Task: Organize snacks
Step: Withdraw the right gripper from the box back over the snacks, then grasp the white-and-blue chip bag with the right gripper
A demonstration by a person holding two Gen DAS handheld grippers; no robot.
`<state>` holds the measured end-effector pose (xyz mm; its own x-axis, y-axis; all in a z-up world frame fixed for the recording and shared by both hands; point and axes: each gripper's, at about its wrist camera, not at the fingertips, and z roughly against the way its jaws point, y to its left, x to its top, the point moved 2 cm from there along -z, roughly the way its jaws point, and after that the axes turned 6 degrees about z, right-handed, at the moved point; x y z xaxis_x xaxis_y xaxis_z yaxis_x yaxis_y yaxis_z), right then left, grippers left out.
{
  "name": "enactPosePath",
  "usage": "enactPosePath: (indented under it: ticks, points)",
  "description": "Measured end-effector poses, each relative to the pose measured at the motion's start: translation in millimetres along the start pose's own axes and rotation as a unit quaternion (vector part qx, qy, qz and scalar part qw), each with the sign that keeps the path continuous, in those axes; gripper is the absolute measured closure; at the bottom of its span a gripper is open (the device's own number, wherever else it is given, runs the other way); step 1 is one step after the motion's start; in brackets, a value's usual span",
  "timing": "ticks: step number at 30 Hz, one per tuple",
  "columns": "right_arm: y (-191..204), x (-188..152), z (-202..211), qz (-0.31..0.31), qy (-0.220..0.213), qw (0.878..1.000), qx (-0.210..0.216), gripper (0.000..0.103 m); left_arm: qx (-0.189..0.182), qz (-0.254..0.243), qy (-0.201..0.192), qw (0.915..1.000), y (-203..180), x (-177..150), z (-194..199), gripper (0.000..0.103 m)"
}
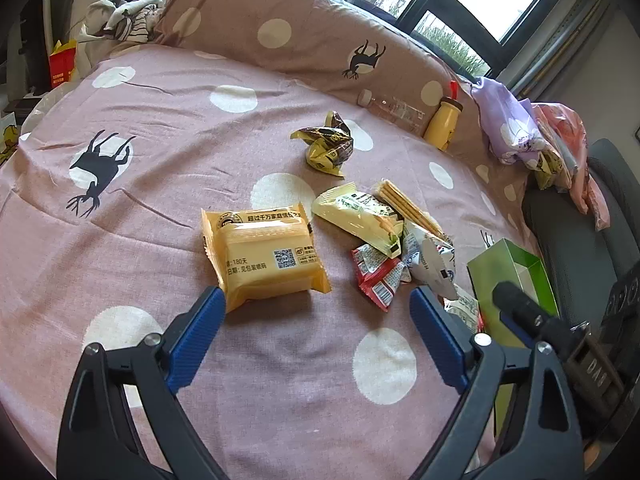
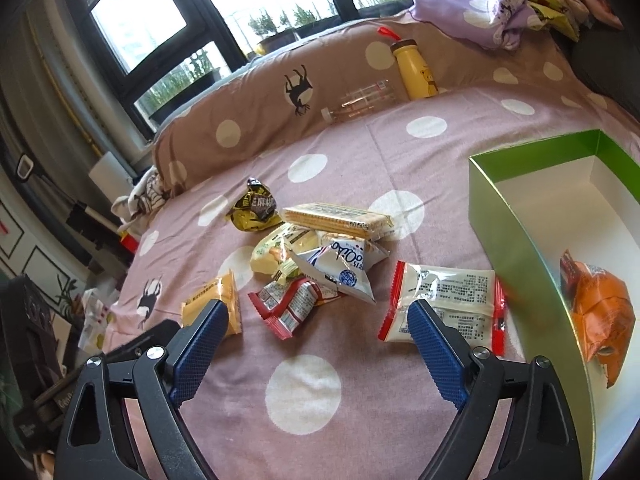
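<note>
**A:** Talk me through your tools.

**B:** My left gripper is spread wide, nothing in it. Its left pad sits right at the near corner of the orange-yellow cake packet, whether touching I can't tell; the other pad is well clear. My right gripper is just as wide and empty, its right pad over the near edge of the white packet with red ends.

**A:** And beyond them?

**B:** The snack pile lies on the spotted bedspread, with the green box beside it, one orange packet already inside.

**A:** How will the cake packet handle?

**B:** Light, I'd judge, puffy film over a soft block. It'll squash and could slide, so I'd take it across the middle, not by a crimped end. The white packet looks flat and crinkly; pinch it across its short width, gently.
</note>
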<state>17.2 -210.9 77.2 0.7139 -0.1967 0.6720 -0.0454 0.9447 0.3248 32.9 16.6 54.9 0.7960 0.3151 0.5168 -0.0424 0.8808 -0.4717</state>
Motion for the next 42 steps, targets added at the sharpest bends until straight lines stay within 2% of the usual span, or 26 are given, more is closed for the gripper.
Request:
enactPosePath:
  ticks: [4, 7, 10, 14, 15, 16, 17, 18, 19, 20, 23, 27, 31, 36, 39, 42]
  points:
    - [-1.1, 21.0, -9.8, 0.008, 0.022, 0.999, -0.022, 0.011, 0.011, 0.004, 0.001, 0.9999, 5.5, 1.7, -0.6, 0.024]
    - [0.1, 35.4, -25.9, 0.012, 0.038, 0.999, -0.018, 0.011, 0.019, 0.000, 0.008, 0.9998, 5.5, 1.0, -5.5, 0.033]
    - [2.1, 44.7, -57.4, 0.010, 0.073, 0.997, -0.011, 0.011, 0.021, -0.003, 0.016, 0.9997, 4.8, -0.7, -9.1, 0.034]
    - [-6.6, 38.1, -91.4, -0.003, 0.096, 0.995, -0.026, 0.011, 0.026, -0.007, 0.015, 0.9995, 5.1, -0.8, -9.1, 0.034]
    - [-9.3, 34.7, -94.6, -0.007, 0.101, 0.994, -0.031, 0.014, 0.027, -0.006, 0.017, 0.9995, 6.0, -0.7, -9.5, 0.034]
    - [-13.0, 31.8, -97.8, -0.012, 0.106, 0.994, -0.032, 0.029, 0.027, -0.004, 0.018, 0.9994, 6.6, -0.3, -10.3, 0.034]
    - [-17.4, 28.9, -98.9, -0.026, 0.108, 0.994, -0.018, 0.036, 0.028, -0.002, 0.020, 0.9994, 7.1, -0.1, -11.1, 0.034]
    - [-19.4, 27.6, -96.6, -0.035, 0.106, 0.994, -0.004, 0.038, 0.027, 0.000, 0.022, 0.9994, 7.8, 0.1, -11.5, 0.034]
    - [-20.1, 26.7, -92.8, -0.037, 0.105, 0.994, 0.004, 0.046, 0.026, 0.001, 0.023, 0.9994, 8.0, 0.2, -11.4, 0.034]
    - [-19.9, 25.3, -87.5, -0.035, 0.102, 0.994, 0.006, 0.047, 0.025, 0.001, 0.023, 0.9994, 7.9, 0.0, -11.0, 0.034]
    - [-17.2, 17.4, -68.1, -0.030, 0.093, 0.995, 0.006, 0.047, 0.023, -0.006, 0.022, 0.9995, 5.0, -1.7, -10.0, 0.034]
    - [-0.1, 4.0, -35.1, 0.002, 0.083, 0.996, 0.038, 0.047, 0.035, 0.004, 0.026, 0.9990, 10.5, -0.6, -13.3, 0.034]
    - [15.3, -18.7, -25.3, 0.025, 0.097, 0.993, 0.064, 0.047, 0.044, 0.019, 0.027, 0.9985, 19.2, 0.2, -13.0, 0.034]
    - [16.5, -39.6, -44.0, 0.036, 0.153, 0.987, 0.033, 0.047, 0.048, 0.009, 0.038, 0.9981, 16.5, -6.1, -14.8, 0.032]
    - [22.0, -39.0, -42.5, 0.057, 0.152, 0.986, 0.024, 0.043, 0.038, 0.005, 0.054, 0.9978, 12.5, -10.5, -18.6, 0.032]
    - [15.5, -37.0, -40.8, 0.046, 0.152, 0.987, 0.027, 0.033, 0.038, 0.000, 0.055, 0.9978, 9.0, -12.7, -18.1, 0.032]
